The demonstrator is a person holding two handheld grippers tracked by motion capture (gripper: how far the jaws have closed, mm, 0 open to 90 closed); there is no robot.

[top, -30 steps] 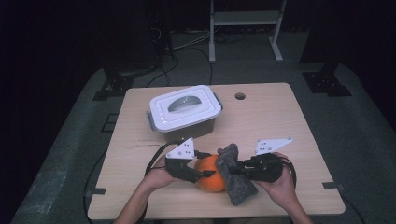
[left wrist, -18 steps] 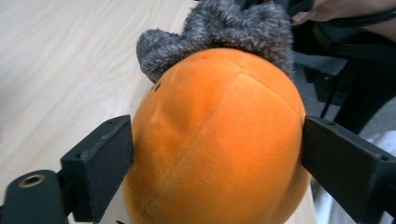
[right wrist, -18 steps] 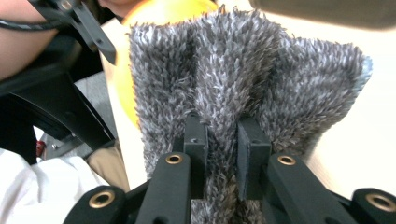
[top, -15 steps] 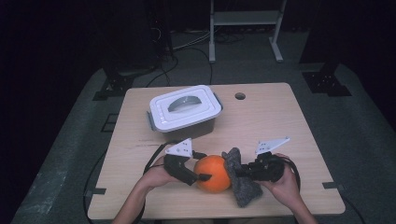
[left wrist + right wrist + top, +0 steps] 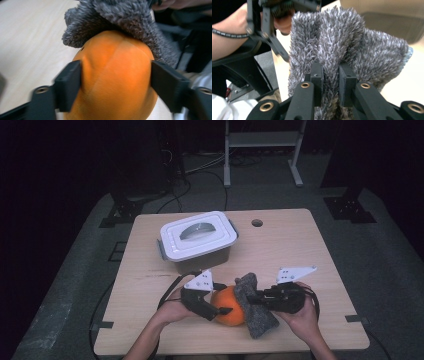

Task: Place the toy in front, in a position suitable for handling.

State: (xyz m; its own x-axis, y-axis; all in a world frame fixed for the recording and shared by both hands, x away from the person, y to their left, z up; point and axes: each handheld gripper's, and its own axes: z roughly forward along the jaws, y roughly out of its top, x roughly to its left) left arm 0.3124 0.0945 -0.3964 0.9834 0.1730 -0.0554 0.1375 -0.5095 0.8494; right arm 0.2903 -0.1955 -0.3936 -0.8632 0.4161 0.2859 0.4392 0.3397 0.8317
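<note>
An orange ball rests on the table near its front edge. My left gripper grips it from the left. In the left gripper view the two jaws of that gripper press on the ball on both sides. They have just been opening, and the ball is still between them. A grey shaggy cloth leans on the ball's right side and hangs to the table. My right gripper is shut on a fold of it. In the right gripper view its jaws pinch the cloth tightly.
A grey box with a white latched lid stands behind the hands, left of centre. The wooden table has a small round hole near its far edge. Cables trail from both grippers. Dark floor surrounds the table.
The cloth has come off the ball's top and front and now sits to its right, leaving the ball exposed. The left gripper's jaws stand wider around the ball.
</note>
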